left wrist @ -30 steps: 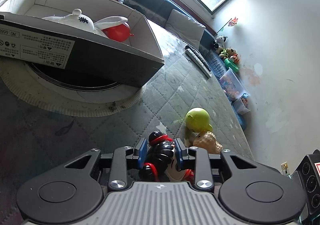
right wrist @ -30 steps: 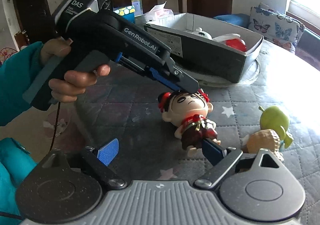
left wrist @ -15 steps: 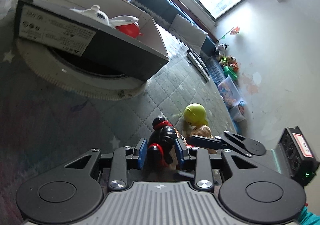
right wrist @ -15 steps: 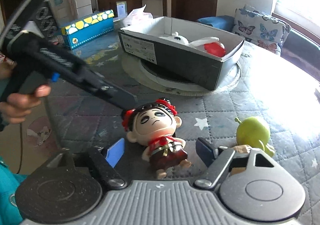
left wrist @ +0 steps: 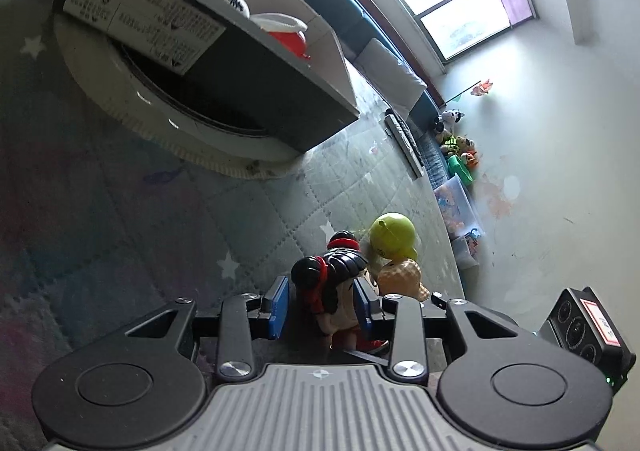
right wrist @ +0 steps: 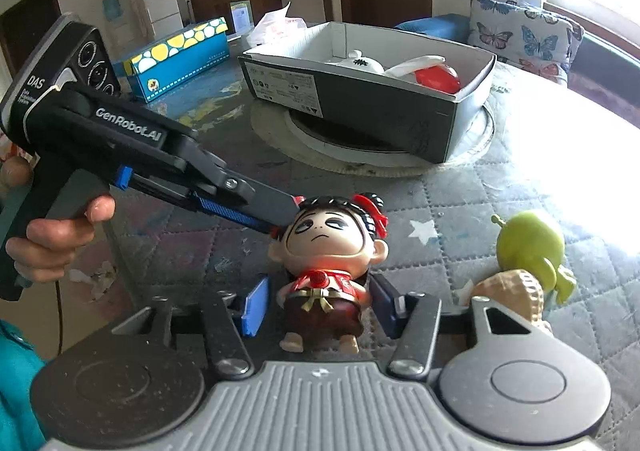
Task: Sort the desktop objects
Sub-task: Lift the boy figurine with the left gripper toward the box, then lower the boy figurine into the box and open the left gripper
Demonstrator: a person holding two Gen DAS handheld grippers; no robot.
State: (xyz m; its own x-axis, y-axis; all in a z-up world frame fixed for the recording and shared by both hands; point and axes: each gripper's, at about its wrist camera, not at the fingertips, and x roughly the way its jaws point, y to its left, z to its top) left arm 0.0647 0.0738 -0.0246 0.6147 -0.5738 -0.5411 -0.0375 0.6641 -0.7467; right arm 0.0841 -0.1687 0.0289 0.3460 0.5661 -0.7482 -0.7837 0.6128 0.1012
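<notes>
A doll with black hair and red clothes (right wrist: 324,255) stands on the quilted tablecloth. My left gripper (left wrist: 320,305) has opened around its head (left wrist: 332,283), with a gap at the left pad; in the right wrist view its fingers (right wrist: 256,207) reach the doll's hair. My right gripper (right wrist: 318,309) has closed in around the doll's body, pads close to both sides; contact is not clear. A green alien toy (right wrist: 528,247) and a tan knobbly toy (right wrist: 516,295) lie just right. The open cardboard box (right wrist: 400,107) holds a white toy and a red one (right wrist: 436,77).
The box rests on a round white turntable (right wrist: 400,167) in the table's middle. A blue and yellow carton (right wrist: 180,55) sits at the far left. A remote (left wrist: 404,139) lies near the table's far edge. Cushions and a sofa are behind.
My left gripper's jaws have widened around the doll's head. My right gripper has moved in and narrowed around the doll's body. The doll now stands more upright.
</notes>
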